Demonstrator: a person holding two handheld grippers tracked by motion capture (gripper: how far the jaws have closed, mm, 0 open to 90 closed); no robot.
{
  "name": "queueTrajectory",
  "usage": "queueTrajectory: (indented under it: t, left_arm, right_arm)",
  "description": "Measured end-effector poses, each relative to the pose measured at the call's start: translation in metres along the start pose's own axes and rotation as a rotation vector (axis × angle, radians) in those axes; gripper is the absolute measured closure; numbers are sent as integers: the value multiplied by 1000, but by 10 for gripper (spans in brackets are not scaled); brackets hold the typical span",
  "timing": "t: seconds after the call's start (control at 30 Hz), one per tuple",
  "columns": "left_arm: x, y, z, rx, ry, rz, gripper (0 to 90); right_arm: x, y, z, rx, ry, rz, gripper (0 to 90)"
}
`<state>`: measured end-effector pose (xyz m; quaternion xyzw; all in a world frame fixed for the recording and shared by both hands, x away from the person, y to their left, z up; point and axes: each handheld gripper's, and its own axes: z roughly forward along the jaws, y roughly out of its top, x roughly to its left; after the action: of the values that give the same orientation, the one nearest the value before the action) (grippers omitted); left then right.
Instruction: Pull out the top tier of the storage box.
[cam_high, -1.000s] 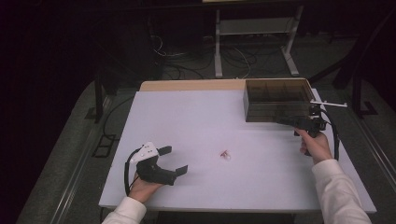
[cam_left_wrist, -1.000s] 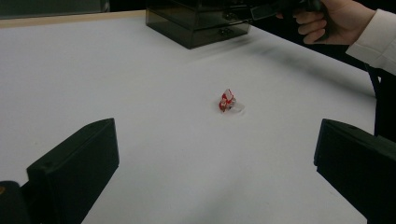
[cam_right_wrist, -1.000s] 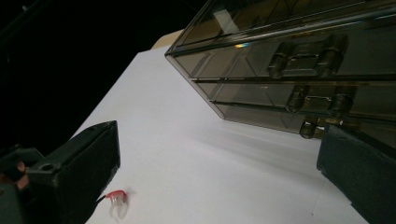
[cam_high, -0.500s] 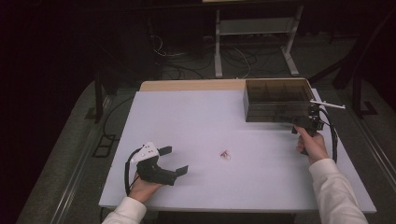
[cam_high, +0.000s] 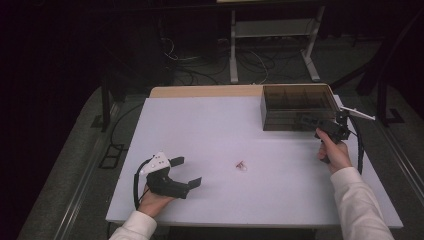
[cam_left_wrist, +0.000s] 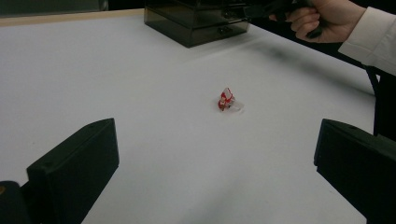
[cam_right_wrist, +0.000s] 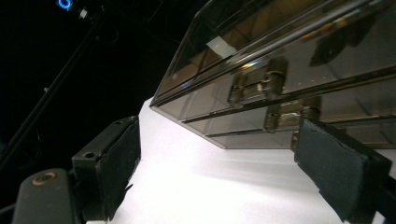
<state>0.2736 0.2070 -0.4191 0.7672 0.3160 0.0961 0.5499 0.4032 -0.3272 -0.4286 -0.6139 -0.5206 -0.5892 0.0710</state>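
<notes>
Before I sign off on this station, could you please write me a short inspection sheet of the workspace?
Surface: white table, bare apart from the items below.
Job's things: smoked drawer box at far right; small red-and-clear wrapped piece mid-table, untouched.
Clutter: nothing seen.
Grippers: left gripper rests near the front edge, jaws open, empty; right gripper at the box's front, its jaws have just been closing, nothing between them.
Cables: one trails from each gripper; more lie on the floor beyond.
Surroundings: dark room, white stand behind.
</notes>
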Motion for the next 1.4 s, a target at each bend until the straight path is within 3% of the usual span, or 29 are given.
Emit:
queueTrajectory:
  t: [0.33,0.73,0.97,1.4]
  left_arm:
    - [0,0,1,2,-2,1,0]
    - [0,0,1,2,-3,0,0]
    - [0,0,1,4,-4,2,0]
    - [0,0,1,5,-5,2,0]
  right_arm:
    - [-5,1,0,-32,3,72,229]
    - [-13,2,2,-47,-32,172,363]
    - [-15,3,1,-81,8,227,504]
    - [-17,3,4,-98,-9,276,665]
